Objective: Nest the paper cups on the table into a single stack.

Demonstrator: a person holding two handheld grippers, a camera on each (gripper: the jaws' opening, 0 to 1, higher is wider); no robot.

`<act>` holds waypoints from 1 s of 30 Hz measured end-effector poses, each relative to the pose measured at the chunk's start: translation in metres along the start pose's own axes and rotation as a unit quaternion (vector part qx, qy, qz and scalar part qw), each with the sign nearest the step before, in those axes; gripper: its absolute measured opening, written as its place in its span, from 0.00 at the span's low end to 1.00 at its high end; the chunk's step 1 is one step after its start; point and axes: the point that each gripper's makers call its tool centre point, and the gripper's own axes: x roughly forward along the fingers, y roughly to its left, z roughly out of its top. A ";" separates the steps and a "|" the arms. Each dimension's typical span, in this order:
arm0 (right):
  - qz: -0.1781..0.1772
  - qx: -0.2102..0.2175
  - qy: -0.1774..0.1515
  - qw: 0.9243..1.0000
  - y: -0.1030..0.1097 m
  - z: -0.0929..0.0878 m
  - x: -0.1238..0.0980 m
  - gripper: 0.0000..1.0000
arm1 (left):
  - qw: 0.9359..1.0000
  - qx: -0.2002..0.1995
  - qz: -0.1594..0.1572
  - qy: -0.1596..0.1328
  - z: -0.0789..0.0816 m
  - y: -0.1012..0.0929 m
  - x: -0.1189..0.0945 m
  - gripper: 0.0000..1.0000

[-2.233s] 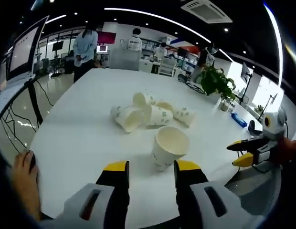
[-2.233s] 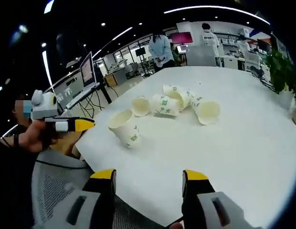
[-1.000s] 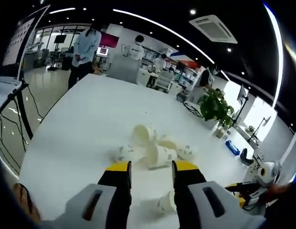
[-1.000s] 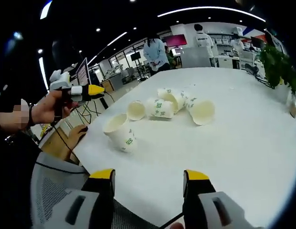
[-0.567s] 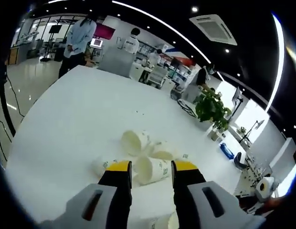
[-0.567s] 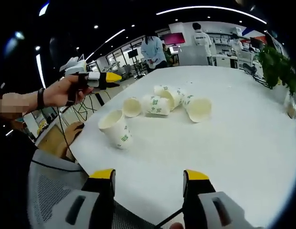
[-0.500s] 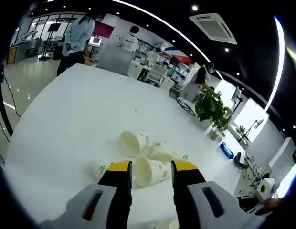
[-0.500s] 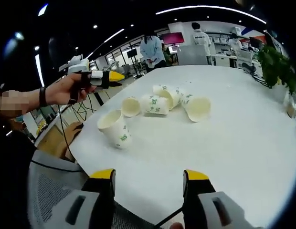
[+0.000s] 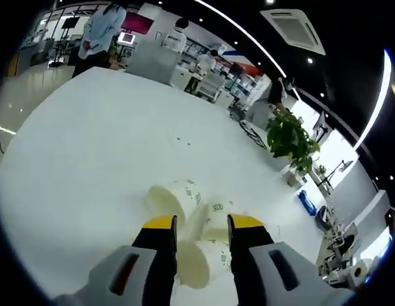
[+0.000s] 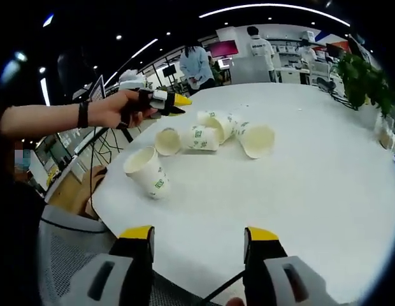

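Note:
Several white paper cups with green print lie on their sides in a cluster [image 10: 210, 134] on the white table [image 10: 312, 185]. One cup [image 10: 146, 171] stands upright, apart, near the table's edge. My left gripper [image 10: 175, 100], held in a hand, hovers over the cluster's left side. In the left gripper view it [image 9: 202, 223] is open right above the lying cups: one [image 9: 175, 194] ahead of the jaws, another [image 9: 216, 213] between them, a third [image 9: 196, 262] below. My right gripper [image 10: 199, 234] is open with nothing in it, back at the near table edge.
A mesh chair back [image 10: 70, 255] sits below the near table edge. A potted plant [image 9: 290, 137] and a blue object [image 9: 304, 203] stand at the table's far right side. People [image 9: 102, 32] stand beyond the far end. The table's right half [image 10: 325, 146] is bare.
My left gripper has travelled forward over the table, from near the upright cup to right above the lying cluster. The right gripper has hardly moved. The cups lie as before.

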 end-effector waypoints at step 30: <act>0.002 0.022 0.000 1.000 -0.003 -0.002 0.000 0.53 | 0.998 -0.037 -0.020 0.049 -0.013 -0.014 0.027 0.00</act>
